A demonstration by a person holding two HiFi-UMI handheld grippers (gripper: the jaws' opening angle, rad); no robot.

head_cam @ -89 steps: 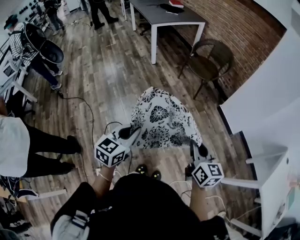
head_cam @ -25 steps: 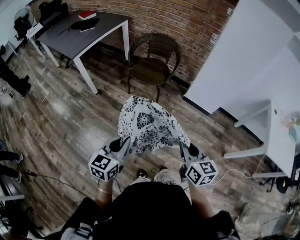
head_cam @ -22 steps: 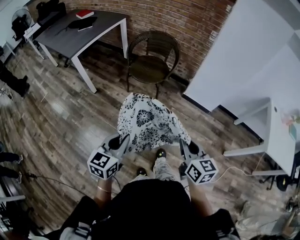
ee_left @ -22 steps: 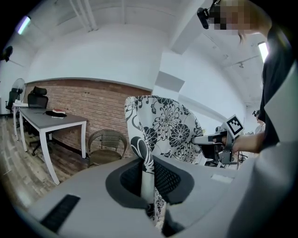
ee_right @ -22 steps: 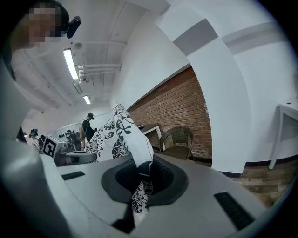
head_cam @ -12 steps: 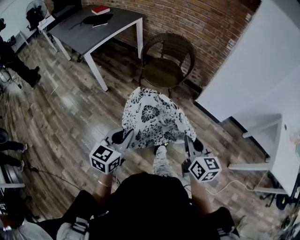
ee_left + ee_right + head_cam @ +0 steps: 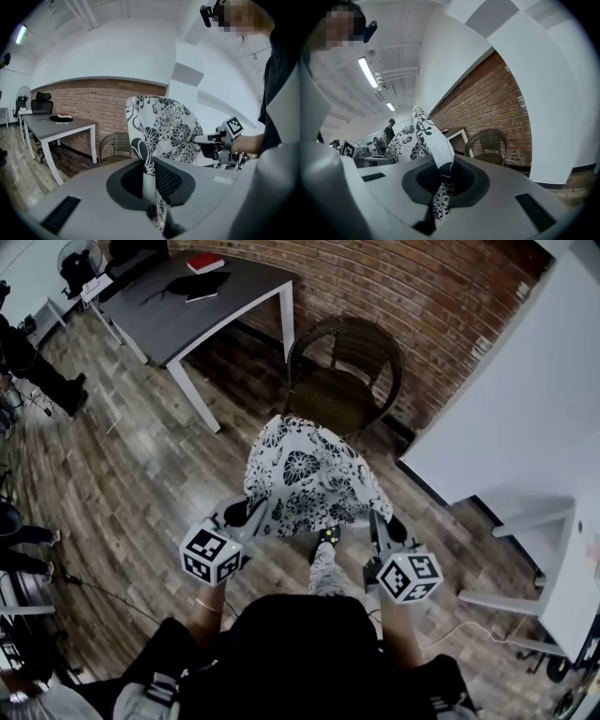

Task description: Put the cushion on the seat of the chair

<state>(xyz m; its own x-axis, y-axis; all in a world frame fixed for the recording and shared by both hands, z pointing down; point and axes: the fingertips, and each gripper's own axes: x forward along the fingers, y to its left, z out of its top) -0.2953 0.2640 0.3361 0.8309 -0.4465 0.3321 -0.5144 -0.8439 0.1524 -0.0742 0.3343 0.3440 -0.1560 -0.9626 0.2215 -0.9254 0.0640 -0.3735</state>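
Holding the cushion (image 7: 314, 474) up in the air, the person (image 7: 300, 652) faces the chair (image 7: 345, 371).

Left of the chair stands a grey table (image 7: 202, 301). Its corner is close to the chair's side.

Nearer the person than the chair, the left gripper (image 7: 255, 515) is pinched tight on the cushion's near left corner. The cushion is white with black flowers. It stretches from the grippers toward the chair, so its long way points right at the seat (image 7: 323, 399). Its far edge seems to reach about the front of the seat, but it is not lying on it yet. The right gripper (image 7: 377, 523) is pinched tight on the near right corner.

Both grippers look just as far from the chair. So I think both must push forward together and then go down.

Behind the chair is a brick wall (image 7: 422, 287), so the cushion should not go too far. Right of the chair a white wall (image 7: 506, 418) comes near, so there is less room on that side.
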